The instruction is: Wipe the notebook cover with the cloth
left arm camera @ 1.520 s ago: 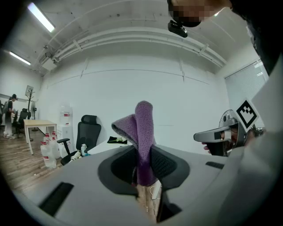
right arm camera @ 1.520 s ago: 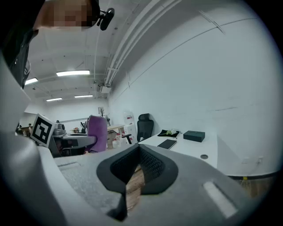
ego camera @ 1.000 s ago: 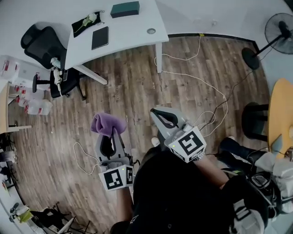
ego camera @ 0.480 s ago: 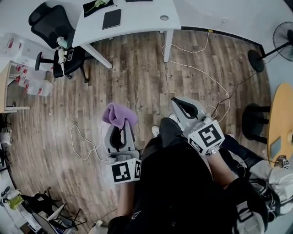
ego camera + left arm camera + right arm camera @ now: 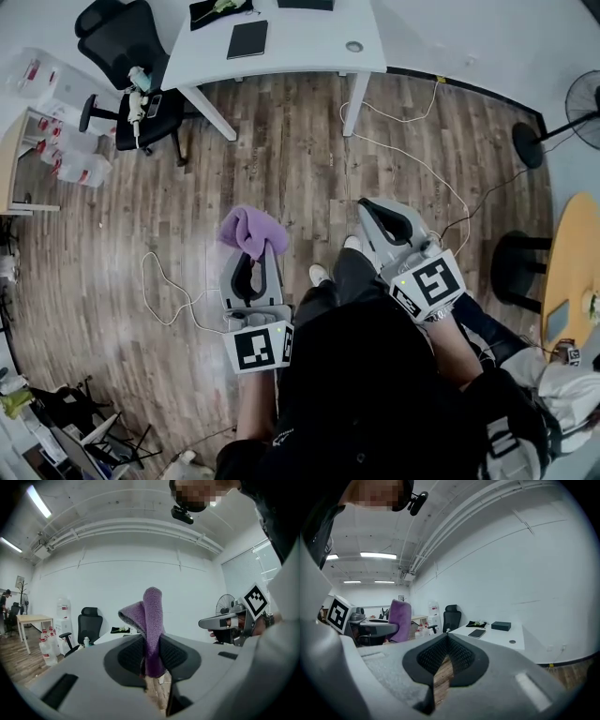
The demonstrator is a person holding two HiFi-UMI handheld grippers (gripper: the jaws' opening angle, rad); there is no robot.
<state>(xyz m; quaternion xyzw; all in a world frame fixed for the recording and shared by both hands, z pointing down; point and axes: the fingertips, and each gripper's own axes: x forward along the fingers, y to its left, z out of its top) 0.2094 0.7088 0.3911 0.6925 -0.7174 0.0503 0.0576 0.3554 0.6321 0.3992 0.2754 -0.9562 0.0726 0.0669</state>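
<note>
Left gripper [image 5: 253, 255]: jaws clamped on the purple cloth [image 5: 251, 231]. In the left gripper view the cloth [image 5: 151, 629] is pinched between the two ribbed black pads [image 5: 174, 654] and stands upright above them. It is a folded strip of nappy, towel-like fabric with a rounded top, and one greyer flap droops toward the view's left. Right gripper [image 5: 378, 212]: jaws closed on nothing. In its own view the pads meet at their tips [image 5: 446, 637], and only a narrow wedge of wooden floor [image 5: 440, 677] shows lower down. Both grippers are held in front of the person's body over the floor [image 5: 281, 150], left beside right and apart, with the cloth touching nothing else. The notebook [image 5: 248, 39] lies flat on the white desk [image 5: 309, 49] at the top of the head view, well apart from both grippers and the cloth. It has a plain black cover and a rectangular shape with no markings legible. From the right gripper view the notebook [image 5: 477, 633] sits near the desk's front edge, a dark box [image 5: 500, 626] lying behind it. A black mat [image 5: 220, 9] bearing something pale green lies just beside the notebook, item unclear. A black office chair [image 5: 122, 42] stands left of the desk. A white cable [image 5: 412, 159] trails across the floor.
</note>
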